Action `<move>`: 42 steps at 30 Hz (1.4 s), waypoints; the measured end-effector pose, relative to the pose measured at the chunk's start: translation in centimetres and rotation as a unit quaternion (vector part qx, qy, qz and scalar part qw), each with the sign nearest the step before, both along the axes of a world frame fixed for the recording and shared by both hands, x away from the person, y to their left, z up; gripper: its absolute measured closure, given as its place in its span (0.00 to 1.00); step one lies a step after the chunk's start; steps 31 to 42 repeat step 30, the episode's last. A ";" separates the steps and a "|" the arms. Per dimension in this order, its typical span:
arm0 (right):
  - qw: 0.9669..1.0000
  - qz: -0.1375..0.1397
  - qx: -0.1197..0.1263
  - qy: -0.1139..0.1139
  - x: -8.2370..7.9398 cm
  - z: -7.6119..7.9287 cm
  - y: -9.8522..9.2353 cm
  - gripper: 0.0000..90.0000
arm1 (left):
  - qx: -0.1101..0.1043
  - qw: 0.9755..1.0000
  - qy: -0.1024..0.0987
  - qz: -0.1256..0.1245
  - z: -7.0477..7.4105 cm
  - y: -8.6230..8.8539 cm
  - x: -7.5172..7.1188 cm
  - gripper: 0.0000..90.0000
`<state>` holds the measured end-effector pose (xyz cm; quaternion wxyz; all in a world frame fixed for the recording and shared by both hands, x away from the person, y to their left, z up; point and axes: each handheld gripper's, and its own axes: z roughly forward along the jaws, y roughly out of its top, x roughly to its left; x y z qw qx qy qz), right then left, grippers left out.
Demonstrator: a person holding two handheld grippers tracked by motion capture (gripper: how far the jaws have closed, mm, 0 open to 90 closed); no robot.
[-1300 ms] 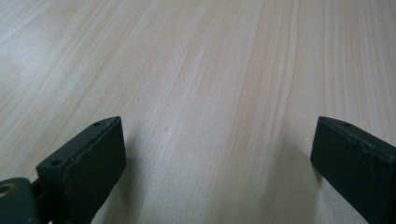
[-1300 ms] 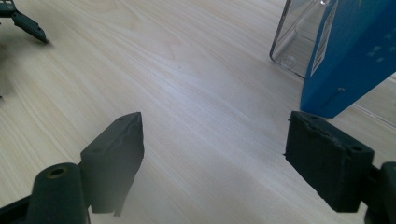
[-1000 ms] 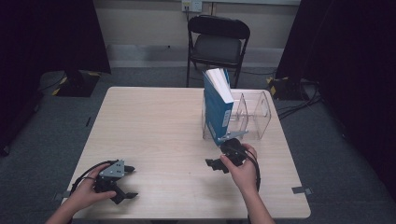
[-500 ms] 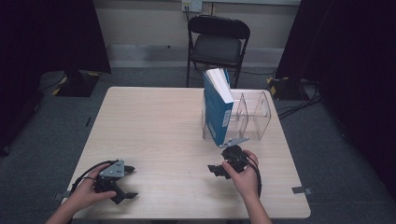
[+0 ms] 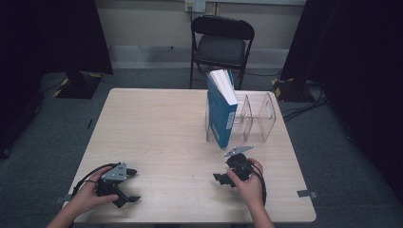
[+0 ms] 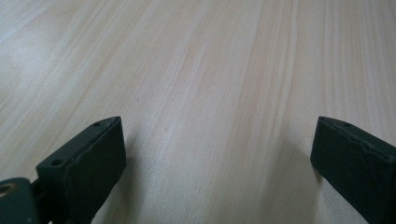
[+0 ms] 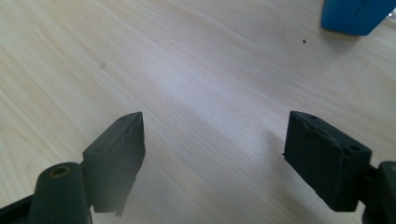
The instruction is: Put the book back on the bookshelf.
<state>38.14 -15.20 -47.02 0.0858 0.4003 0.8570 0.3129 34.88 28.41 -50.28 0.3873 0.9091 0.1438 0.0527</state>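
The blue book stands upright in the clear rack at the worktop's far right, apparently done, both tongs, left and right, open and empty near the front edge.
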 end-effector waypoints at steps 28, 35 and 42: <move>0.995 0.003 0.017 -0.096 -1.3 -3.0 -1.0 0.13 | 0.000 1.000 0.000 0.000 0.0 0.0 0.0 0.03; 0.995 0.003 0.017 -0.096 -1.3 -3.0 -1.0 0.13 | -0.001 1.000 0.001 -0.001 0.0 0.0 0.0 0.03; 0.995 0.003 0.017 -0.096 -1.3 -3.0 -1.0 0.13 | -0.001 1.000 0.001 -0.001 0.0 0.0 0.0 0.03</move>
